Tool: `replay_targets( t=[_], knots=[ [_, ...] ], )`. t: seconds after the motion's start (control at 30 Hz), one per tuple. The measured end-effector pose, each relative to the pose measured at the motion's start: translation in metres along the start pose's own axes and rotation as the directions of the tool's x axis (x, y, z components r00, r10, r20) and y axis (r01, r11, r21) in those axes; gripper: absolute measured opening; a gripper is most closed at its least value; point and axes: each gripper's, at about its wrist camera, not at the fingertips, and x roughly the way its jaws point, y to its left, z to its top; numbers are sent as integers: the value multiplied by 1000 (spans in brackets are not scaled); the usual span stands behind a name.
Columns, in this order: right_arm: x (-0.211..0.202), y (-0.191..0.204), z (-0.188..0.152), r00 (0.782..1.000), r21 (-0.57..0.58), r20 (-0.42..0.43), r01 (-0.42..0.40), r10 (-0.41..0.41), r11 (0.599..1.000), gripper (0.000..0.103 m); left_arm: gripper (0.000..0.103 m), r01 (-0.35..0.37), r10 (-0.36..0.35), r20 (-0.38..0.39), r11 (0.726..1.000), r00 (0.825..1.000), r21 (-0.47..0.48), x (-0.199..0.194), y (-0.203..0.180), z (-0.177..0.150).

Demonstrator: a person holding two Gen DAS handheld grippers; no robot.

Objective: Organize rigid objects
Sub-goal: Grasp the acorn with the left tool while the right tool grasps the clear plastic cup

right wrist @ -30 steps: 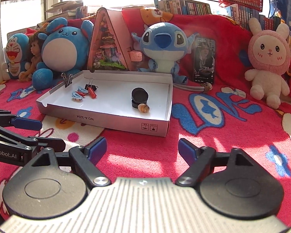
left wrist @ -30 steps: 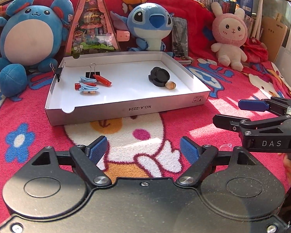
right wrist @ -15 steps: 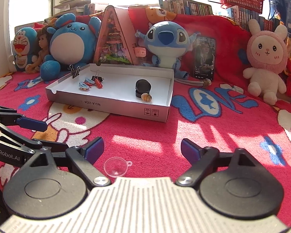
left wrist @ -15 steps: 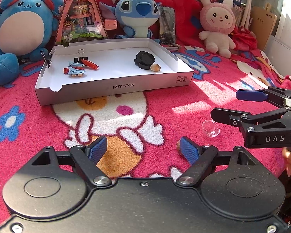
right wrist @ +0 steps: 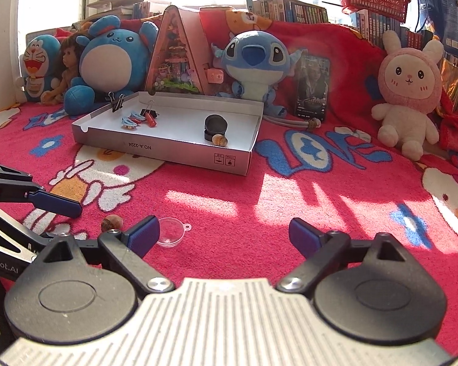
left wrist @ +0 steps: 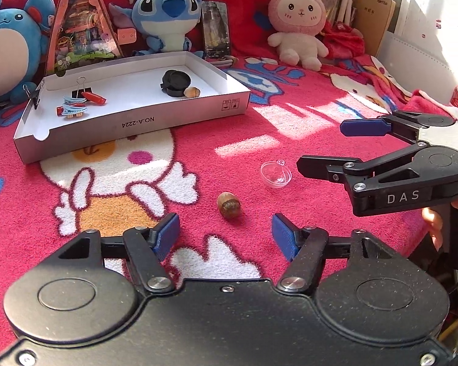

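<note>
Both tools hang low over the red blanket (left wrist: pixel 305 116), and nothing is in either one. The left gripper (left wrist: pixel 226 238) has its blue pads spread wide, and just ahead of them, low centre in the left view, lies a small brown nut (left wrist: pixel 229 205). The right gripper (right wrist: pixel 223 236) is also wide apart and empty, with a clear plastic half-shell (right wrist: pixel 171 235) beside its left pad at lower left of the right view. The white tray (left wrist: pixel 131 128) sits in the upper left of the left view, already holding clips, a black round case (left wrist: pixel 176 83) and another nut (left wrist: pixel 192 92). My read: the nut is the pickup in hand. Best to ease forward so it sits centred between the pads, come down close to the pile, and close gently, since a round thing could roll or squirt out on soft fabric.
</note>
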Motion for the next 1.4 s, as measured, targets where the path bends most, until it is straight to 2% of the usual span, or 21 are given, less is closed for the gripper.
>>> replay_targets(
  t=[0.13,0.27,0.4,0.47,0.67,0.87,1.17,1.4],
  knots=[
    [1,3,-2,1000,-19,-2,-2,2,1000,96,47,-21,22,17,1000,1000,-6,2,-1,3],
    [1,3,-4,1000,-12,-6,-2,2,1000,97,40,-24,24,24,999,999,-23,7,1,6],
    [3,3,-6,1000,-13,-16,0,0,1000,97,18,-21,21,14,999,1000,-38,10,2,7],
    [4,4,-7,1000,-13,-20,-5,5,1000,97,14,-12,12,9,999,1000,-41,10,3,7],
    [9,13,-10,999,-23,-23,-34,33,999,97,14,-29,29,8,999,1000,-36,6,7,5],
    [15,27,-11,999,-55,-17,-34,33,998,90,14,-59,60,15,998,998,-33,2,10,4],
    [24,37,-12,999,-63,-20,-33,32,997,80,14,-77,78,14,996,997,-37,-2,19,2],
    [26,44,-12,999,-82,-21,-49,48,995,65,14,-92,93,8,995,996,-38,-4,25,0]
  ],
)
